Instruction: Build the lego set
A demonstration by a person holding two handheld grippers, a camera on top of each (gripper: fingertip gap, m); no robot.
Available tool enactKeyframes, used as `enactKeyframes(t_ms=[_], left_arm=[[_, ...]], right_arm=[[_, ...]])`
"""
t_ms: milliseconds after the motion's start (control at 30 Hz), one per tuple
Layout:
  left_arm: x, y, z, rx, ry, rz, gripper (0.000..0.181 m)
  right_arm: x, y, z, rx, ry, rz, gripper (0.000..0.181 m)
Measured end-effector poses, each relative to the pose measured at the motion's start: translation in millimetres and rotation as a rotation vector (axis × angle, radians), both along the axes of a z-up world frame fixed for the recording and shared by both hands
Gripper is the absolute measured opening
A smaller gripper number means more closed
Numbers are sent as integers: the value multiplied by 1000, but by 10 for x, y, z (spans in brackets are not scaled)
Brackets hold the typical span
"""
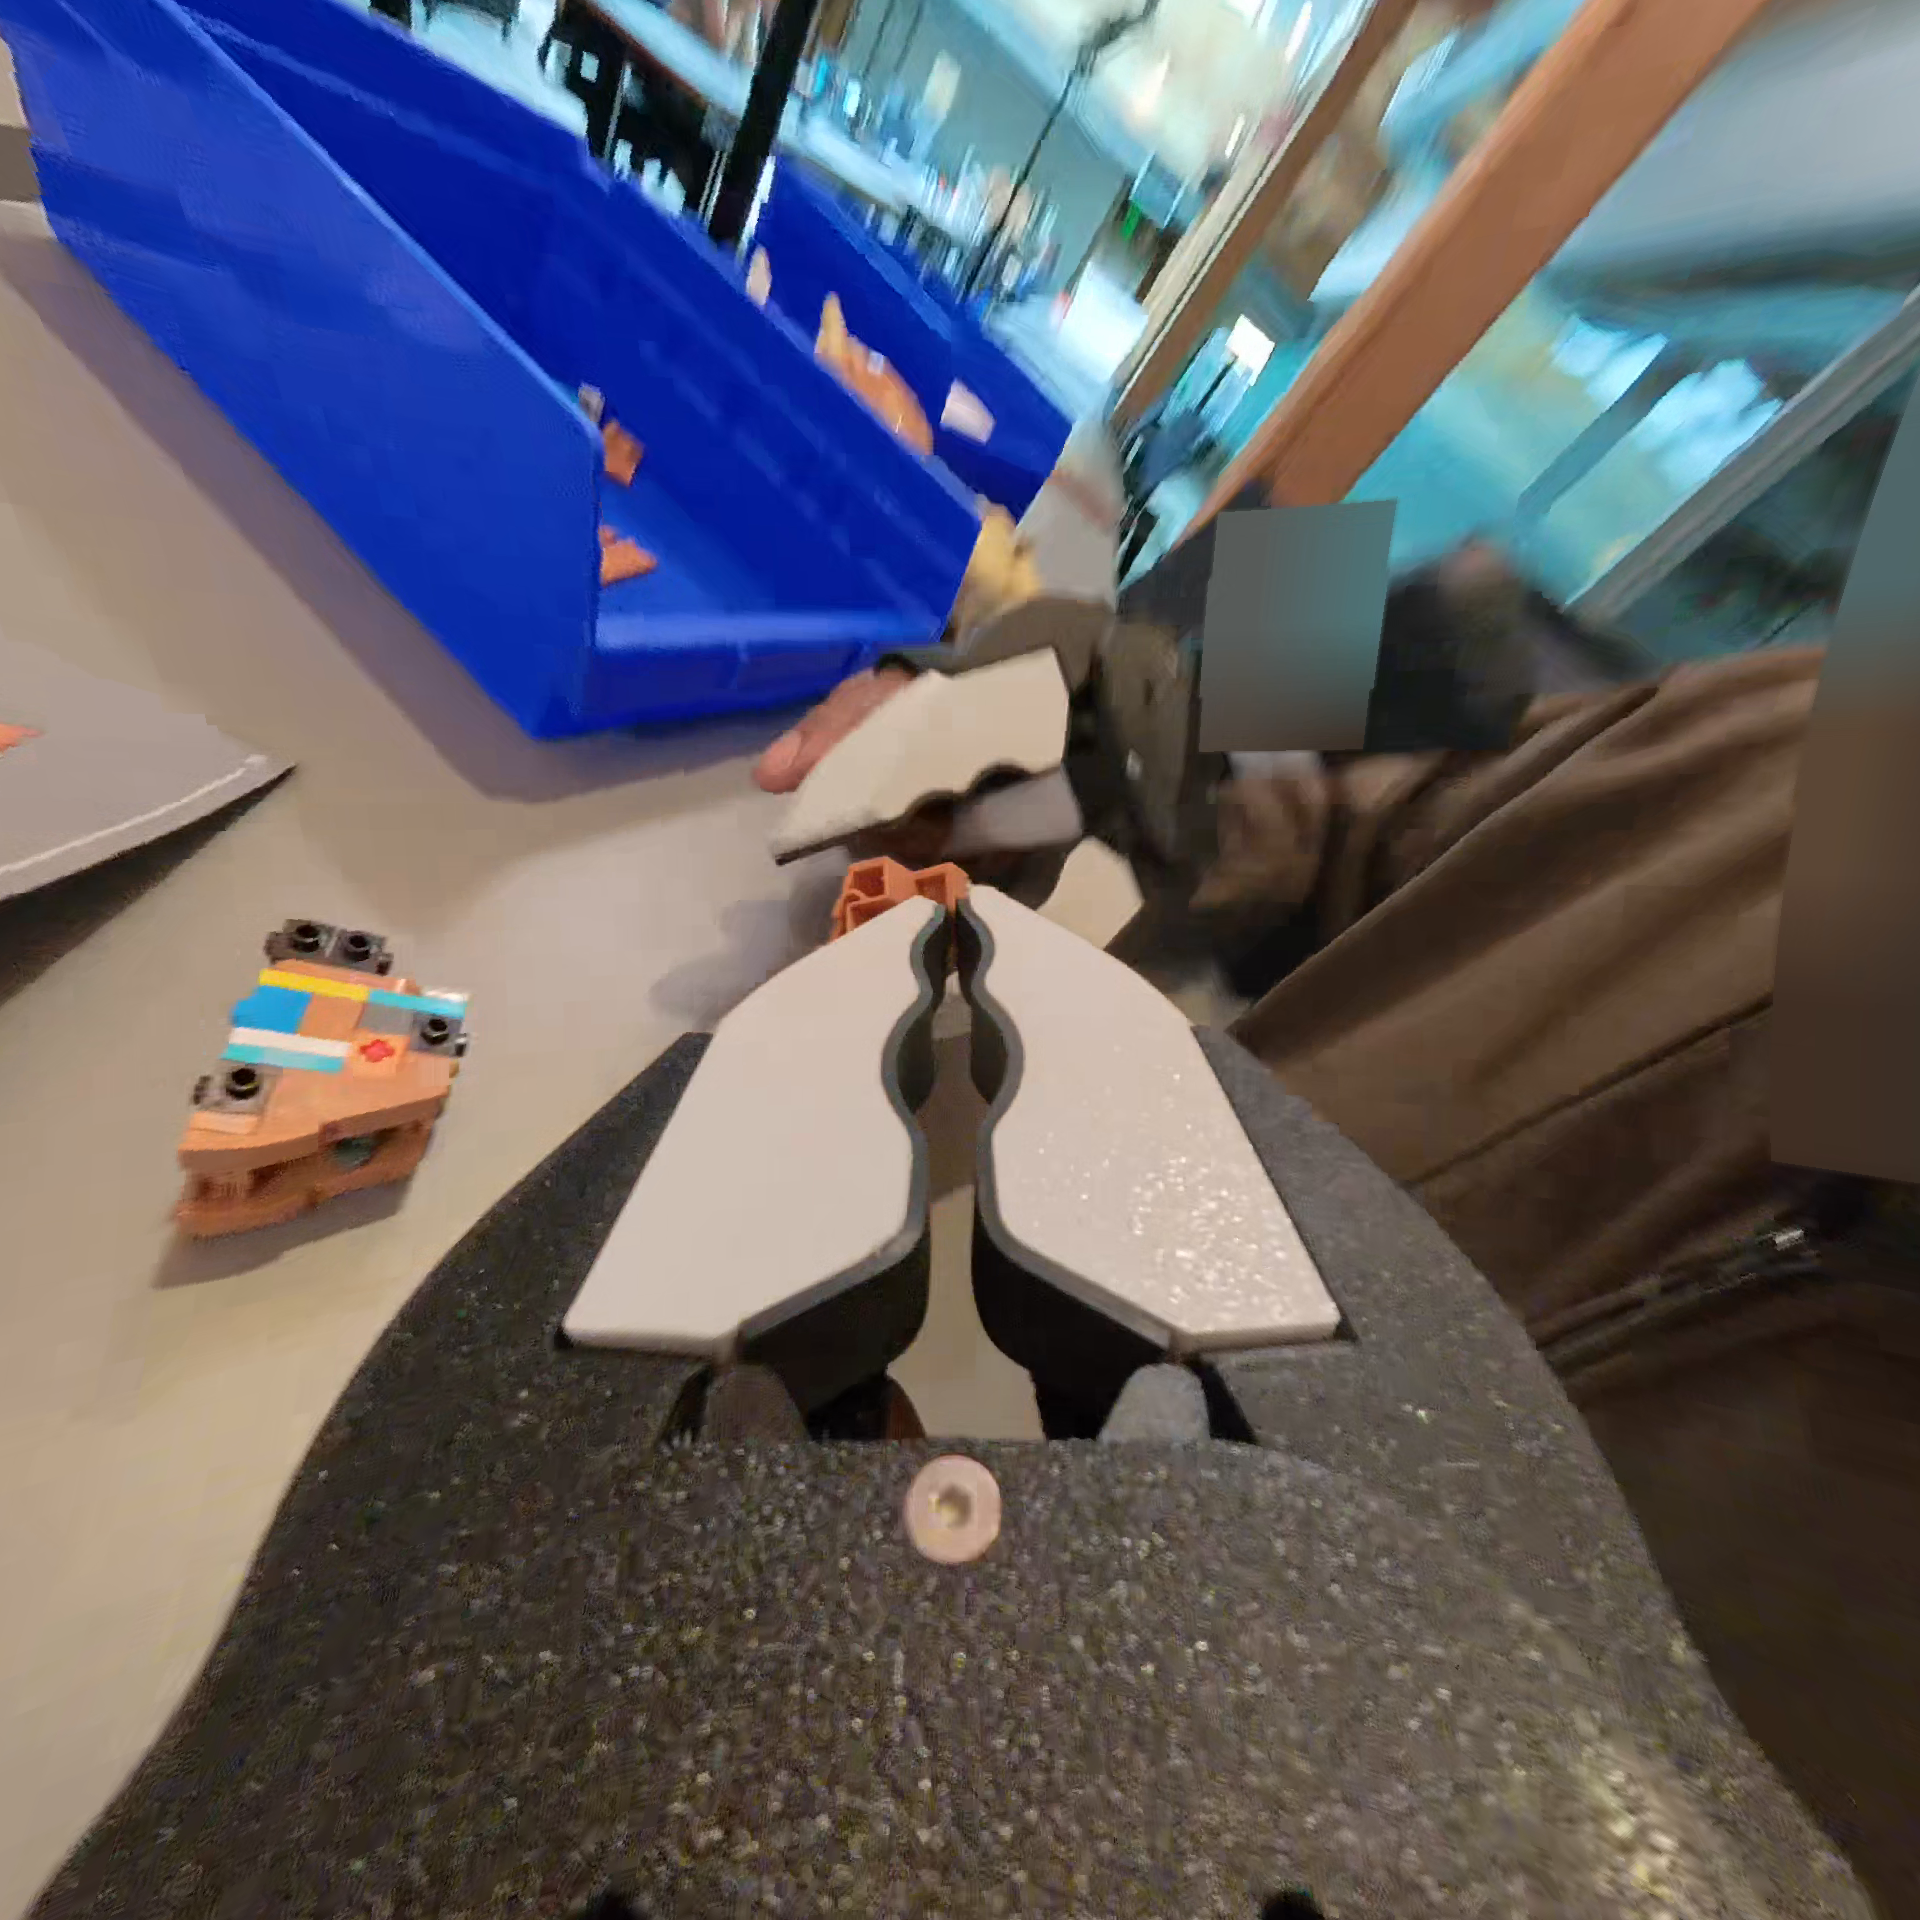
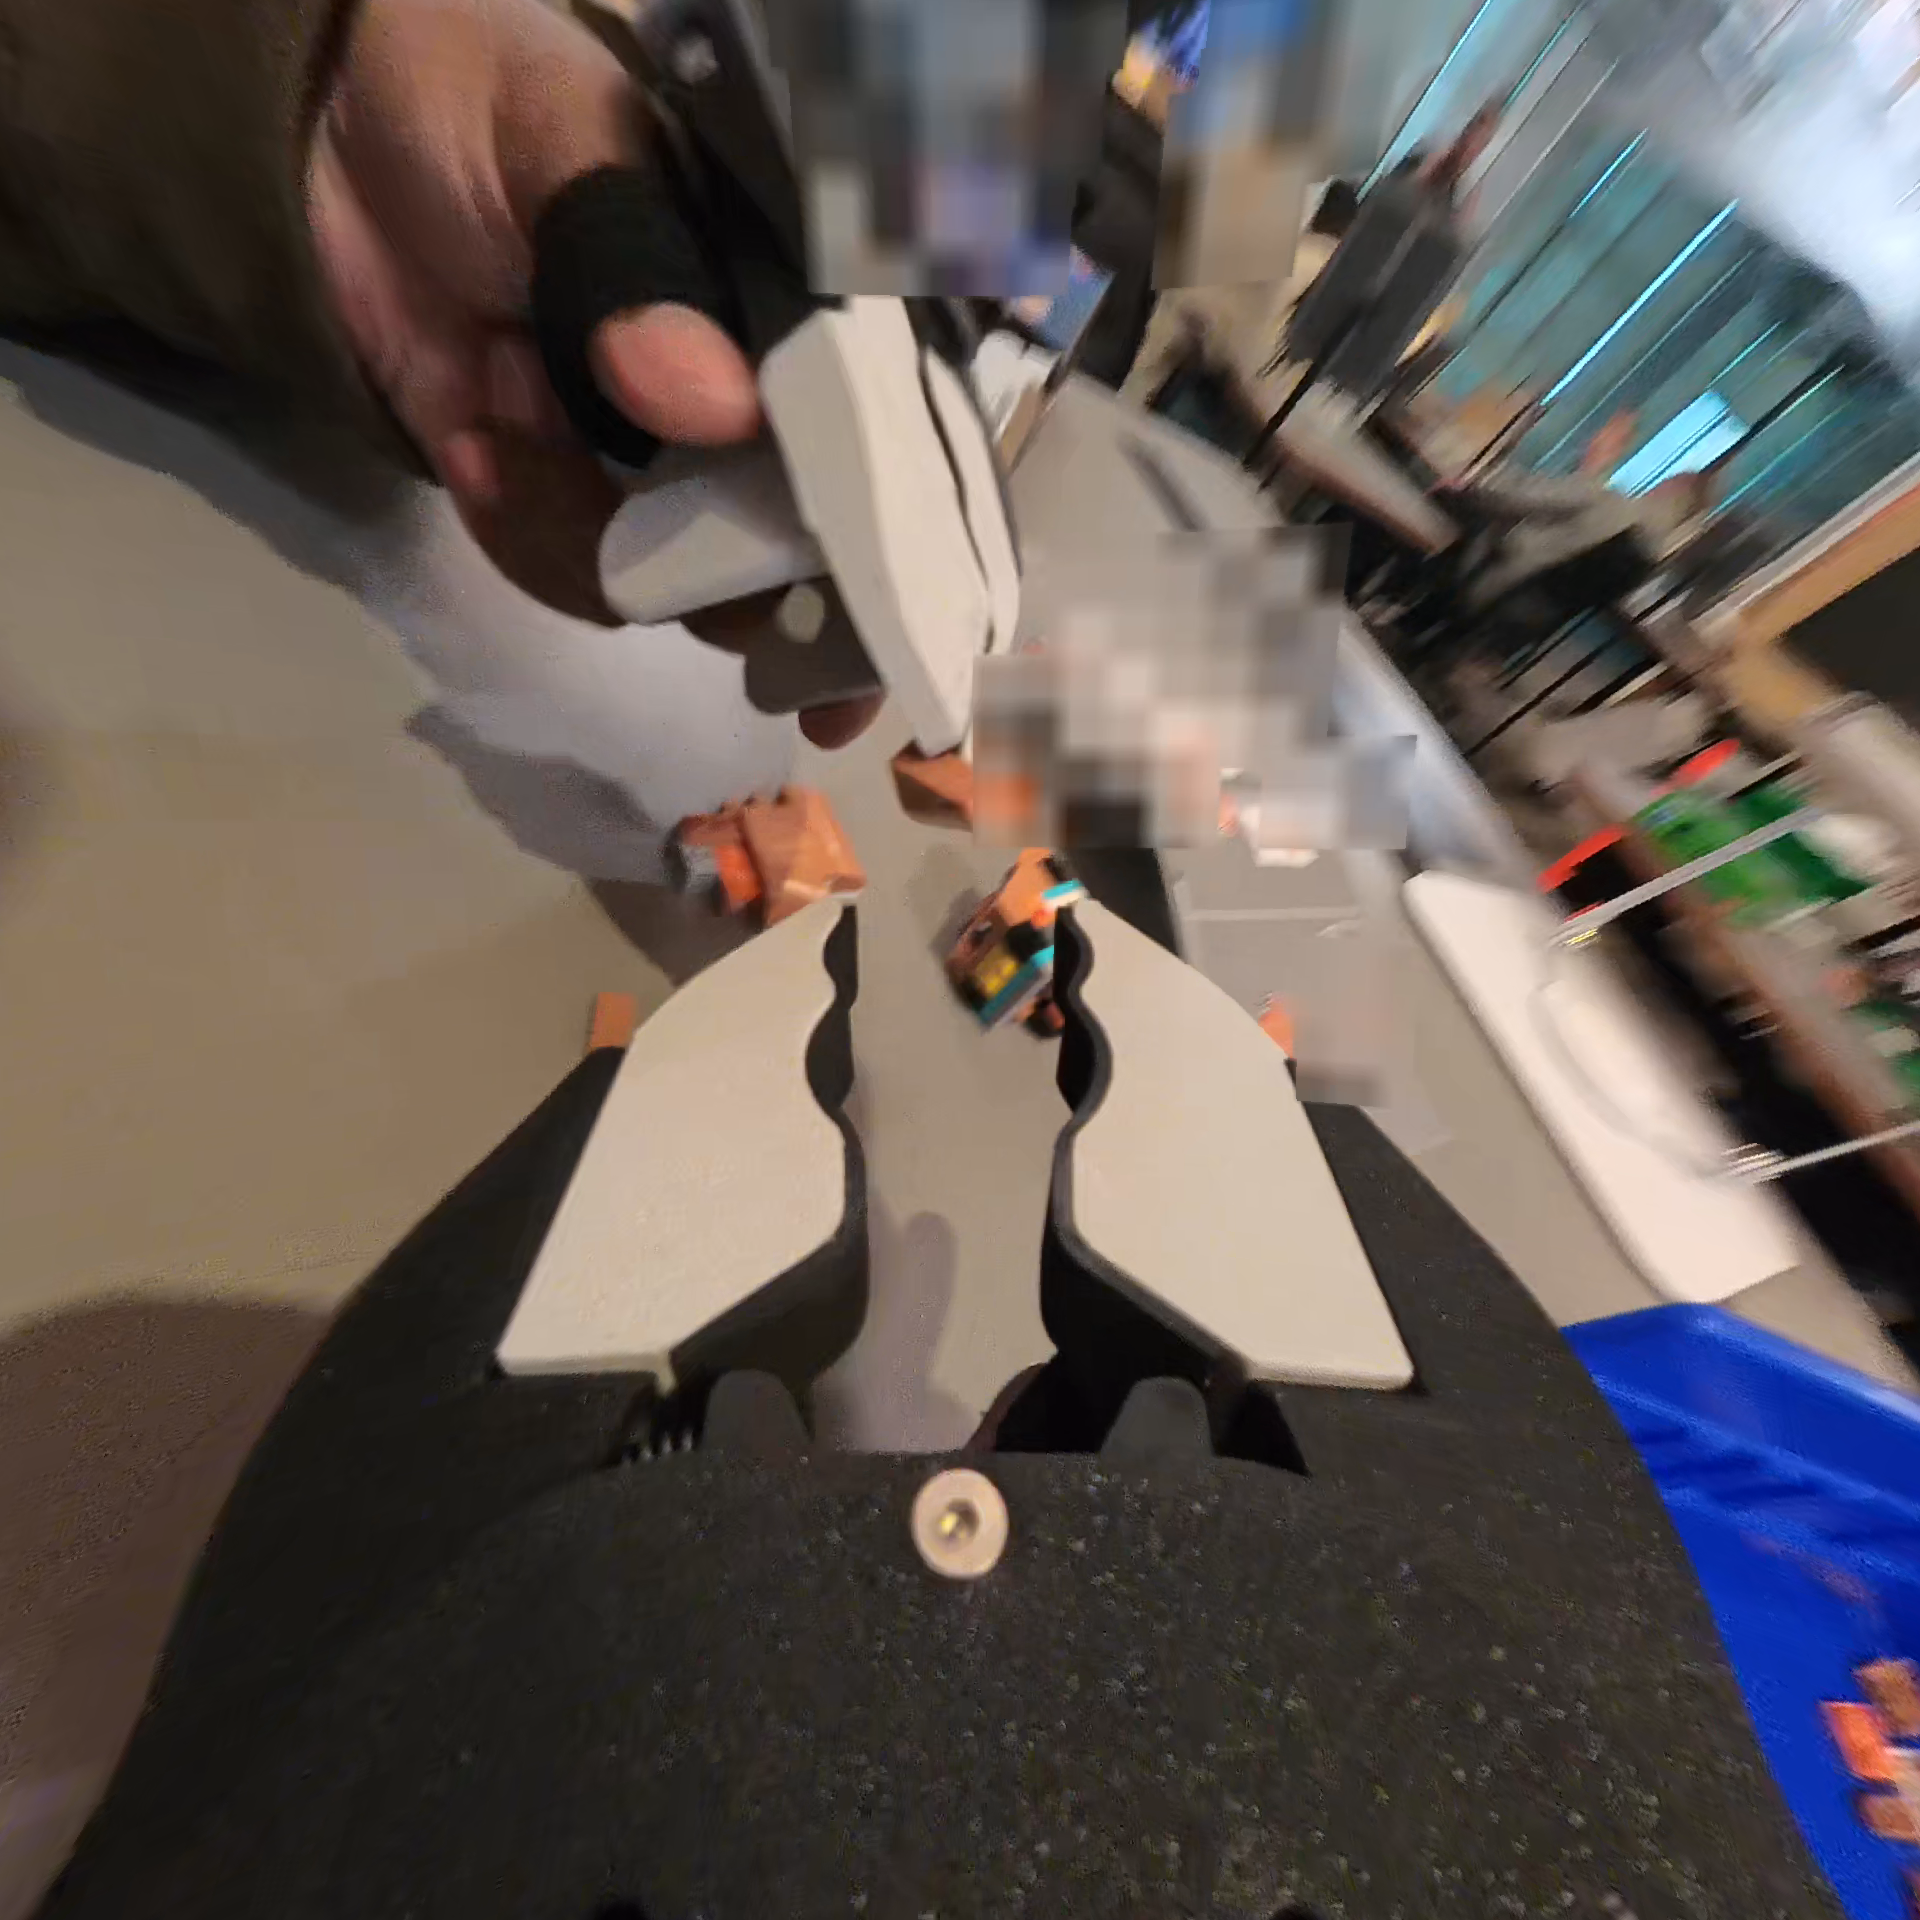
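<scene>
— Biggest first?
— Blue bin [image 1: 343, 343], then the part-built model [image 1: 317, 1081] on the grey table [image 1: 499, 935] (beside the bin).
— Grippers?
— Left gripper [image 1: 954, 912] pinches an orange brick [image 1: 896, 891]; right gripper [image 2: 958, 925] gapes, holding nothing.

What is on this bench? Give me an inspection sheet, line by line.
Surface: grey tabletop, with a grey sheet lying flat at its edge.
Job's things: part-built model resting on the table apart from both claws; small brown piece pinched at the left claw's tips; brown sub-assembly on the table.
Clutter: loose brown bricks in the blue bins.
Grippers: left claw shut on the brown piece; right claw open, empty, above the table.
Cables: nothing seen.
Surroundings: blurred room beyond the table; details cannot be told.
</scene>
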State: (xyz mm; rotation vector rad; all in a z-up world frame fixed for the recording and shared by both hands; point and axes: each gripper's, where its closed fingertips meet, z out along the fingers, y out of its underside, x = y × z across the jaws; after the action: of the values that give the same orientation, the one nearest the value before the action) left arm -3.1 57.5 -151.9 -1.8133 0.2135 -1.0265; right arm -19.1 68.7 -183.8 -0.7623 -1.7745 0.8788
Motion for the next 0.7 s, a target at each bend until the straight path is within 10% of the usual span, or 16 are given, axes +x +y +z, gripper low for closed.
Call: enactKeyframes(t_ms=[267, 700], left_arm=[[-62, 59, 205, -22, -477, 2, 1], [-5, 27, 265, 13, -509, -47, 3]], right_arm=[[-17, 6, 417, 98, 323, -90, 35], [-6, -44, 511, 53, 367, -85, 16]])
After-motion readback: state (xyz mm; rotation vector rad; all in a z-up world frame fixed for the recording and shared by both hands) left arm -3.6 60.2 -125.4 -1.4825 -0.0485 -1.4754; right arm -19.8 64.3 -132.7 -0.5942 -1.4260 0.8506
